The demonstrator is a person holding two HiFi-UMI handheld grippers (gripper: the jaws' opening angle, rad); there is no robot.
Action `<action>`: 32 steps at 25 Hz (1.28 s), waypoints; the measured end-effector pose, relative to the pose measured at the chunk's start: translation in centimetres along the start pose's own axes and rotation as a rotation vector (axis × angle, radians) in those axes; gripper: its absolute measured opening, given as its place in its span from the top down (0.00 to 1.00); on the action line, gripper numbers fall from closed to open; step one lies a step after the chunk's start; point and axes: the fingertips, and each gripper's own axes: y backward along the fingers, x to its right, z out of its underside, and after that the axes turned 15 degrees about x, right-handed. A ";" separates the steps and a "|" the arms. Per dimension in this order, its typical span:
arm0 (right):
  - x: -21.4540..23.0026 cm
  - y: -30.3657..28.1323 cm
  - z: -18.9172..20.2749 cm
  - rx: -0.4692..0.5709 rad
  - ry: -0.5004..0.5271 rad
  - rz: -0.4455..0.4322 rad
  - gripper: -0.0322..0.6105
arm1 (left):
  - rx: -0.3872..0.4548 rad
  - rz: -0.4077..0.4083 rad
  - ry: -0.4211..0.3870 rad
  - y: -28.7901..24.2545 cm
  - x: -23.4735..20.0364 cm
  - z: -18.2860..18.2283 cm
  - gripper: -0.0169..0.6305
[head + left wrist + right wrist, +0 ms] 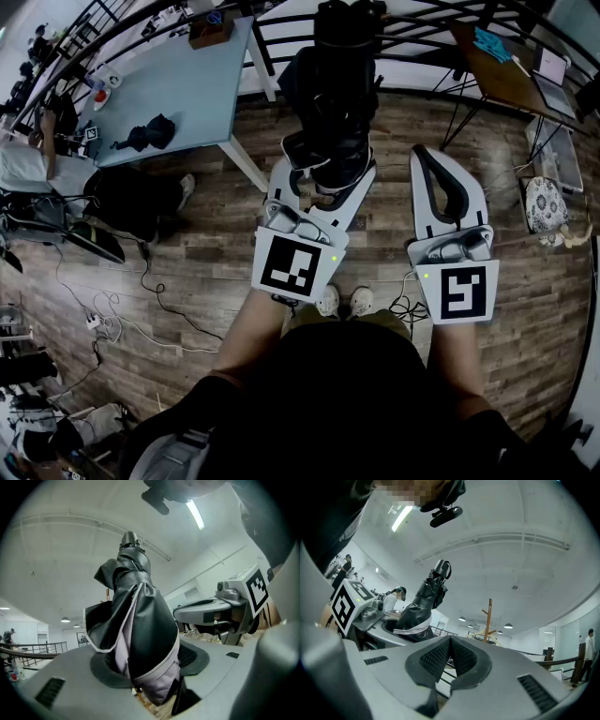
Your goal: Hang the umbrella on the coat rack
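**Umbrella gripped in the left fingers, rack well off**

At the far left a person [28, 164] sits beside a pale blue bench [178, 89], and a dark bundle [150, 134] lies on the bench top. Cables trail across the wooden floor [234, 253] below it.

Nearer the middle, the left gripper [150, 665] has its fingers [105, 665] clenched on the folded umbrella [136, 620]. The pads press into the loose black cloth and its pale grey lining near the lower end. The umbrella stands upright out of the grip, with its capped end toward the ceiling. In the head view it rises toward the camera, clear of the floor and of the bench.

To the right, the right gripper [450, 644] is just beside the left one but apart from it. Its ribbed fingers [433, 660] are closed against each other with nothing between them, and it does not touch the umbrella.

Farther right in the right gripper view, the wooden coat rack [489, 619] stands in the background, well apart from the umbrella and both grippers.
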 end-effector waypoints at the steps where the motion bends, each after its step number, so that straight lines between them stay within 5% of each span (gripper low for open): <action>1: 0.1 0.0 -0.2 0.006 0.002 0.000 0.90 | -0.002 0.005 -0.005 0.0 0.0 0.0 0.59; 32: 5.7 5.1 0.2 0.090 -0.051 -0.048 0.90 | -0.024 -0.074 -0.054 -2.8 4.9 -0.4 0.58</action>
